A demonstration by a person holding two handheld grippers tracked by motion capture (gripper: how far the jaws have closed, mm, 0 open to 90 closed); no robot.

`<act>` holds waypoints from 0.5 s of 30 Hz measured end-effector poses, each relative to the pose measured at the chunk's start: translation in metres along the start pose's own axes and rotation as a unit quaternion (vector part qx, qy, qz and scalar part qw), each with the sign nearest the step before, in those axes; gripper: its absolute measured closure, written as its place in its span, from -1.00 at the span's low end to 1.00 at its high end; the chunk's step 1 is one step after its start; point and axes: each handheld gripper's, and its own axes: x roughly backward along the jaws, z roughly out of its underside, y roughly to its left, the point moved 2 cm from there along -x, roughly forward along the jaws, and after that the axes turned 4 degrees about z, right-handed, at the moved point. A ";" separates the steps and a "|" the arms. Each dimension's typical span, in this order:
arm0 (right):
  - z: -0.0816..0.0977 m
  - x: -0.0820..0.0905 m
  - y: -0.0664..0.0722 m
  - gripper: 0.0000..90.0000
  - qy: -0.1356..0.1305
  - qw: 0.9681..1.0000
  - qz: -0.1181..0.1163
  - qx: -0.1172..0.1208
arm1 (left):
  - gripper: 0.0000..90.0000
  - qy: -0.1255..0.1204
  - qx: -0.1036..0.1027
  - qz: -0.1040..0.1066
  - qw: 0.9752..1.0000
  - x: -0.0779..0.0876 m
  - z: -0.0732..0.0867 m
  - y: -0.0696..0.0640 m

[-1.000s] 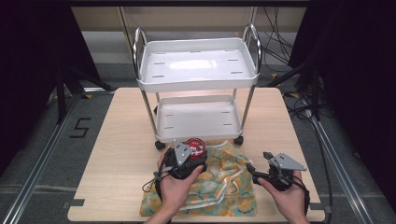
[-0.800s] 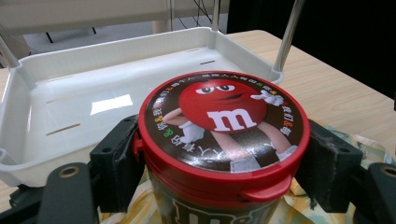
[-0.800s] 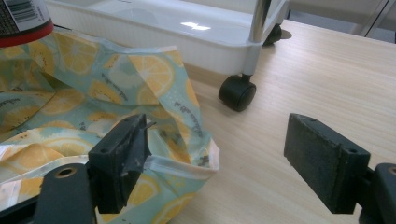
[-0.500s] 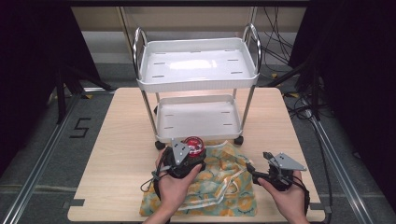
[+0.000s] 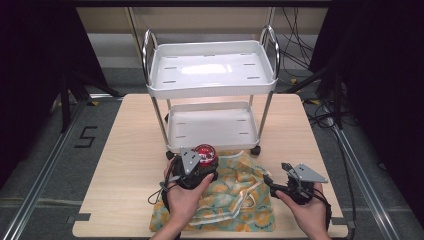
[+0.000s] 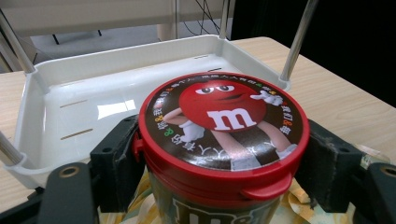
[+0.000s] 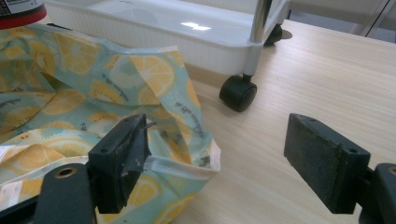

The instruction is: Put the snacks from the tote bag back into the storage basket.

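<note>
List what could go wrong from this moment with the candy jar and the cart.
1. The left hand-held gripper clamps the red-lidded round candy jar just under its lid; a smooth wall might slip.
2. The white two-shelf cart stands on castors; a bump from the jar could roll it.
3. The lemon-print cloth bag lies underneath and could snag the open right hand-held gripper.

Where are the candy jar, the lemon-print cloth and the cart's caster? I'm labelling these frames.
candy jar (image 6: pixel 224 116): left gripper view, middle of its red lid.
lemon-print cloth (image 7: pixel 70 93): right gripper view, a fold of fabric.
caster (image 7: pixel 238 93): right gripper view, the black wheel's side.
</note>
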 end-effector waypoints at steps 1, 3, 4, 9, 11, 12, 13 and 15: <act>0.000 0.000 0.000 -0.49 0.000 1.000 0.000 0.000 | -0.47 -0.001 -0.001 -0.001 1.000 0.000 0.000 0.000; 0.000 0.000 0.000 -0.49 0.000 1.000 0.000 0.001 | -0.47 -0.002 -0.001 -0.001 1.000 0.000 -0.001 0.001; 0.000 0.000 0.000 -0.49 0.000 1.000 0.000 0.000 | -0.47 -0.003 0.001 -0.002 1.000 0.001 -0.001 0.001; 0.000 0.000 0.000 -0.49 0.000 1.000 0.000 0.000 | -0.47 -0.006 -0.004 -0.009 1.000 0.001 -0.002 0.003; 0.000 0.000 0.000 -0.49 0.000 1.000 0.000 0.000 | -0.47 -0.006 -0.003 -0.012 1.000 0.001 -0.003 0.004; 0.000 0.000 0.000 -0.49 0.000 1.000 0.000 0.000 | -0.47 -0.006 -0.004 -0.013 1.000 0.001 -0.003 0.004; 0.000 0.000 0.000 -0.49 0.000 1.000 0.000 0.001 | -0.47 -0.004 -0.003 -0.014 1.000 0.001 -0.003 0.005; -0.001 0.000 0.001 -0.49 -0.004 1.000 0.000 -0.010 | -0.47 -0.007 0.001 -0.017 1.000 0.001 -0.003 0.005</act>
